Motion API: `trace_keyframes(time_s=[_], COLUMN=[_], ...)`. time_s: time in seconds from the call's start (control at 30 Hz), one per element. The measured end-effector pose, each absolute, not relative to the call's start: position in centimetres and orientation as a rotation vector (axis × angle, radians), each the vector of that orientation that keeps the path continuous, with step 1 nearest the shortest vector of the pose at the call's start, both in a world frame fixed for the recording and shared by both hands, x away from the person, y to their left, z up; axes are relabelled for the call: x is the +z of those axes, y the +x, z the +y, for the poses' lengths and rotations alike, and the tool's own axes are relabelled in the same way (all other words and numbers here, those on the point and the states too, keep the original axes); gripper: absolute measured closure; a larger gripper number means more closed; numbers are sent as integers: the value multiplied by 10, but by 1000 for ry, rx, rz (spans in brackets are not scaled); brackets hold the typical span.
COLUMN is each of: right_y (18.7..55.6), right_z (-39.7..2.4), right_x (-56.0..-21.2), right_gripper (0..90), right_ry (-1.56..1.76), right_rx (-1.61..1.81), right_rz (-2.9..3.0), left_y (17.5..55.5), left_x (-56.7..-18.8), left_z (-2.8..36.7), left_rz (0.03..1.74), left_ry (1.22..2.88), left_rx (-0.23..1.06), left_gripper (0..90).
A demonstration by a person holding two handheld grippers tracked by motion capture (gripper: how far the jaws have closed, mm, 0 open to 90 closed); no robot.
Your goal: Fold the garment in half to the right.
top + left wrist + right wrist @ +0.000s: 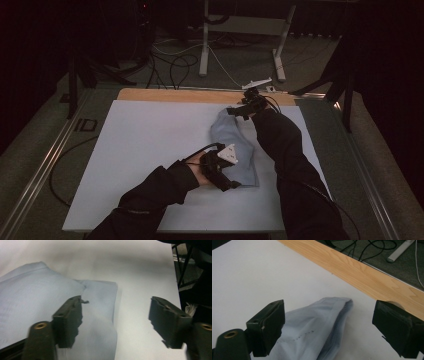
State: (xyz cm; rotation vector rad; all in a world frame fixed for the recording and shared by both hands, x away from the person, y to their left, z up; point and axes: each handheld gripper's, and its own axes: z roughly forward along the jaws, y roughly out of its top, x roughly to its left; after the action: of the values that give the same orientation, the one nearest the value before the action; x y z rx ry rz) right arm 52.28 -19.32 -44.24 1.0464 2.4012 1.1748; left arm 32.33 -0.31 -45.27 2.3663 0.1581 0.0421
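Note:
A pale blue folded cloth [235,145] lies on the white sheet [145,145] right of centre. My left gripper [231,184] hovers at the cloth's near end with its jaws open; in the left gripper view the cloth [37,305] lies flat under the left jaw and nothing is between the pads. My right gripper [245,107] sits at the cloth's far end, open as well. In the right gripper view the cloth's rolled end [322,320] lies between the wide jaws, untouched by either pad.
A strip of bare wooden tabletop [175,95] runs along the far edge of the white sheet. Beyond it stand desk legs [204,45] and loose cables [175,65] on the floor. Metal rails [40,165] flank the table.

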Motion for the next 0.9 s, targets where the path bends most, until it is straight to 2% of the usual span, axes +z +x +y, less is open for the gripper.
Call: trace_keyframes(time_s=[0.1, 0.17, 0.2, 0.27, 0.37, 0.77, 0.9], right_y=[519, 518, 517, 517, 515, 515, 518], right_z=[-193, -193, -192, -192, -191, -182, -178], right_x=[-442, -442, -442, -442, -441, -440, -447], right_gripper=[102, 102, 99, 99, 97, 113, 114], right_ry=[1033, 1030, 1035, 1032, 1024, 1066, 1077], right_rx=[1173, 1174, 1171, 1173, 1172, 1202, 1223], right_rz=[2407, 2403, 2409, 2411, 2411, 2372, 2398], left_y=[324, 325, 326, 326, 325, 317, 307], left_x=[-454, -456, -456, -457, -458, -468, -474], left_z=[8, 17, 21, 29, 42, 93, 122], left_rz=[167, 183, 183, 195, 225, 334, 417], left_ry=[2349, 2343, 2348, 2356, 2349, 2306, 2281], left_rx=[22, 14, 13, 28, 45, 53, 129], left_gripper=[158, 150, 99, 86, 12, 3, 3])
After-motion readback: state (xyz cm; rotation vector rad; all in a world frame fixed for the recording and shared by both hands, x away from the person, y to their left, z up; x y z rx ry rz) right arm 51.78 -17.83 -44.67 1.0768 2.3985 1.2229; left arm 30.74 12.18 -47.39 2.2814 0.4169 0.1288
